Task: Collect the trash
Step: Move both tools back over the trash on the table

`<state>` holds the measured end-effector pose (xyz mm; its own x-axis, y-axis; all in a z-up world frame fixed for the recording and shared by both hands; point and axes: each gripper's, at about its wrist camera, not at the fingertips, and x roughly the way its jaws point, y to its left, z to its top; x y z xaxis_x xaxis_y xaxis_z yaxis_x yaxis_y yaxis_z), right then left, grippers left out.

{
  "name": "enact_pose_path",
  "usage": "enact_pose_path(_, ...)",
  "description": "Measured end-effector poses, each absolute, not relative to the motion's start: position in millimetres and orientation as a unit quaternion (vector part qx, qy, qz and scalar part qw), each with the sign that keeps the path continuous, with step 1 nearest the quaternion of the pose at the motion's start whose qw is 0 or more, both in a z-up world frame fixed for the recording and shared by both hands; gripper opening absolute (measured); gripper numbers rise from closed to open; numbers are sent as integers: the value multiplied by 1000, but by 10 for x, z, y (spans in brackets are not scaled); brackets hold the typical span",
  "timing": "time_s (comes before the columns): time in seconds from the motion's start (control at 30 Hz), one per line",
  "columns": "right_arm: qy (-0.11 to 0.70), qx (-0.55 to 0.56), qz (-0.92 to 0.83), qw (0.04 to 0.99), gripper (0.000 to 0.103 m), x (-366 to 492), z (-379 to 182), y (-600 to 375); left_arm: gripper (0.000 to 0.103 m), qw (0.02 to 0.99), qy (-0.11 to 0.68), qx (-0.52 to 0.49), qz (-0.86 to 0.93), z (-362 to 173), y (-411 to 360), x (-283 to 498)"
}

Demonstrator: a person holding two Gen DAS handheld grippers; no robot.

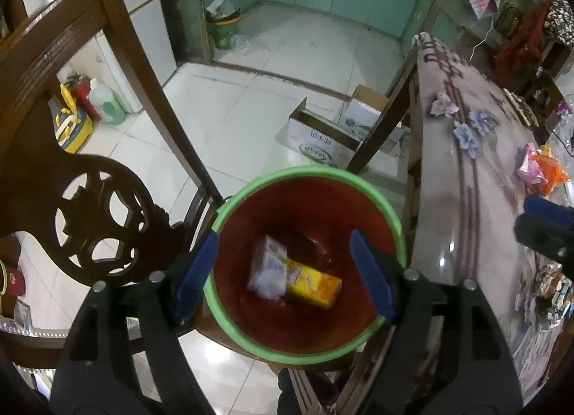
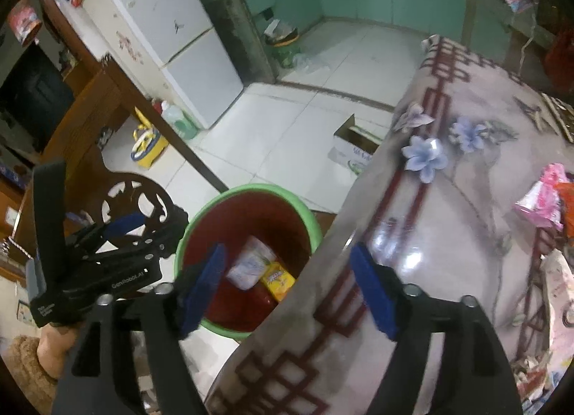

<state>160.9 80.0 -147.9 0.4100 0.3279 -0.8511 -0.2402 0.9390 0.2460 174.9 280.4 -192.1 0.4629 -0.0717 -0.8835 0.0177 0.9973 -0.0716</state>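
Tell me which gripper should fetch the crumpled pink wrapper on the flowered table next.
Right. The right gripper hangs open over the table edge, with the crumpled pink wrapper ahead on its side. The left gripper is open and empty over the green-rimmed red bin, farther from it.

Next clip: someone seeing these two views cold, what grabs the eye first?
The green-rimmed bin with its dark red inside, standing beside the table edge, with a yellow carton and a pale carton lying at its bottom. Over it hangs the open left gripper, nothing between its blue fingers. On the floral tablecloth to the right lies bright pink and orange wrapper litter.
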Motion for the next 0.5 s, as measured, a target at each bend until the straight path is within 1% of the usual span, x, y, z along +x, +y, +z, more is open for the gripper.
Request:
enact_pose_path(0.13,495,43,155,854,77,1420,-1260,635,77,867,497,-26,-32,-1711,2728,1639)
enact_pose_path(0.27,478,40,144,865,80,1186,-1086,502,78,876,480,-21,-43,-1524,2582,1498)
enact_pose_path(0.5,474,43,127,870,80,806,-1002,130,82,884,461,-11,-79,-1285,2079,1189)
